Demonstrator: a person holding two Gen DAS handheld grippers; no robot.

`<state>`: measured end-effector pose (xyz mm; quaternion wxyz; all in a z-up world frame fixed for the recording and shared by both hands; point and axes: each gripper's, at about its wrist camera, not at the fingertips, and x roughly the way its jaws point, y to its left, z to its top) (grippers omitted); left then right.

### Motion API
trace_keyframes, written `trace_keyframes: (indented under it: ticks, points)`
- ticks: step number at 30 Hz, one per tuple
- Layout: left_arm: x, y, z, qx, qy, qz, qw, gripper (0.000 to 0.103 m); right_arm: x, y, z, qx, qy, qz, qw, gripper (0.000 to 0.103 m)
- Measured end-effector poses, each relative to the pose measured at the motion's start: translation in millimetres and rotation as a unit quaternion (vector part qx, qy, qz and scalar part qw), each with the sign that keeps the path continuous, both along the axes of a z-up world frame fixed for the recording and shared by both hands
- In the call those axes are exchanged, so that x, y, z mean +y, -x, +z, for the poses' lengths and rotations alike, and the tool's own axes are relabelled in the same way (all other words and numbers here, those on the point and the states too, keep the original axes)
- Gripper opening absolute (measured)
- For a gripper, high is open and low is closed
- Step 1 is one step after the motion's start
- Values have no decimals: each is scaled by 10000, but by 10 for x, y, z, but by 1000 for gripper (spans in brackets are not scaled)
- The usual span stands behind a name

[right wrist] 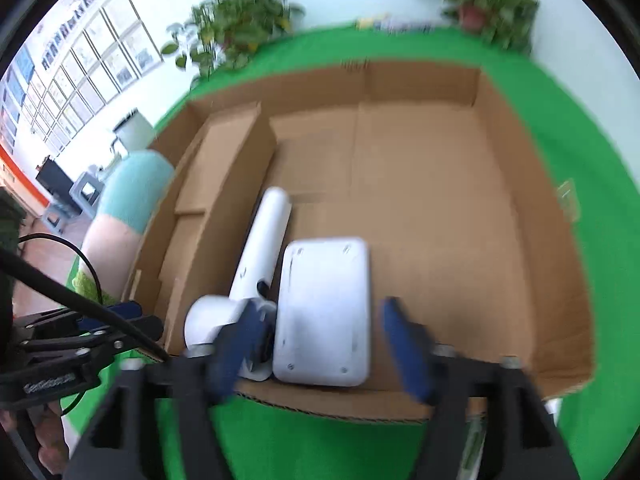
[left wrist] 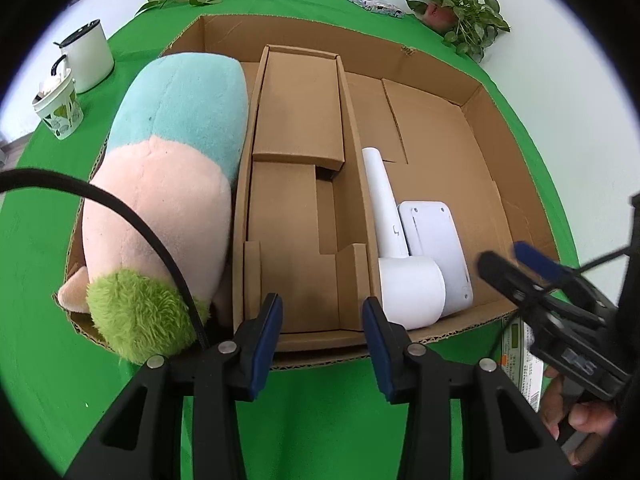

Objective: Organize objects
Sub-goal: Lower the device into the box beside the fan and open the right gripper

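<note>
An open cardboard box (left wrist: 500, 128) (right wrist: 540, 200) lies on the green cloth. Along its left side rests a plush toy (left wrist: 168, 160) (right wrist: 128, 196) in blue, pink and green. A folded cardboard insert (left wrist: 300, 112) (right wrist: 224, 160) fills the middle. To its right lie a white hair-dryer-shaped device (left wrist: 400, 260) (right wrist: 260, 248) and a flat white rounded panel (left wrist: 436, 248) (right wrist: 324, 316), side by side. My left gripper (left wrist: 322, 302) hangs open over the box's near edge with nothing between its fingers. My right gripper (right wrist: 320, 312) is open above the white panel, its pads clear of it.
On the green cloth (left wrist: 40, 280) to the left stand a white canister (left wrist: 86, 56) and a patterned paper cup (left wrist: 60, 112). Potted plants (left wrist: 460, 4) and a printed packet (left wrist: 374, 4) sit at the back. A labelled carton (left wrist: 520, 360) lies near a person's hand (left wrist: 580, 412).
</note>
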<state>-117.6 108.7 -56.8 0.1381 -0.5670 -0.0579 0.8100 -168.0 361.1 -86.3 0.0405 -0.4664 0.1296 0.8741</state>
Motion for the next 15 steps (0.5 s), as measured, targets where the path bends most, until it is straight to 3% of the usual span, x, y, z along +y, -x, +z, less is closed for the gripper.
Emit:
trace_keyframes:
  ticks: [1, 3, 6, 8, 11, 13, 15]
  points:
    - [0, -8, 15, 80, 18, 5, 10000, 41, -9, -80, 79, 175, -129, -58, 9997, 95]
    - [24, -49, 55, 306, 39, 54, 9995, 41, -30, -229, 221, 554, -365, -166, 9977, 98]
    - [51, -225, 244, 1043, 297, 187, 9939, 43, -105, -536, 365, 1218, -854, -549, 9874, 103]
    - [89, -417, 404, 1706, 614, 295, 9830, 59, -178, -715, 378, 1446, -1022, -638, 9821, 103]
    - [139, -744, 591, 2670, 1145, 613, 9549, 84, -281, -877, 394, 1575, -1171, -655, 9784, 103]
    - [201, -931, 647, 3057, 1419, 721, 9387, 84, -341, -981, 431, 1669, -1186, -647, 9767, 103]
    - [260, -1073, 653, 3226, 1539, 721, 9312, 84, -381, -1111, 456, 1732, -1157, -681, 9757, 103]
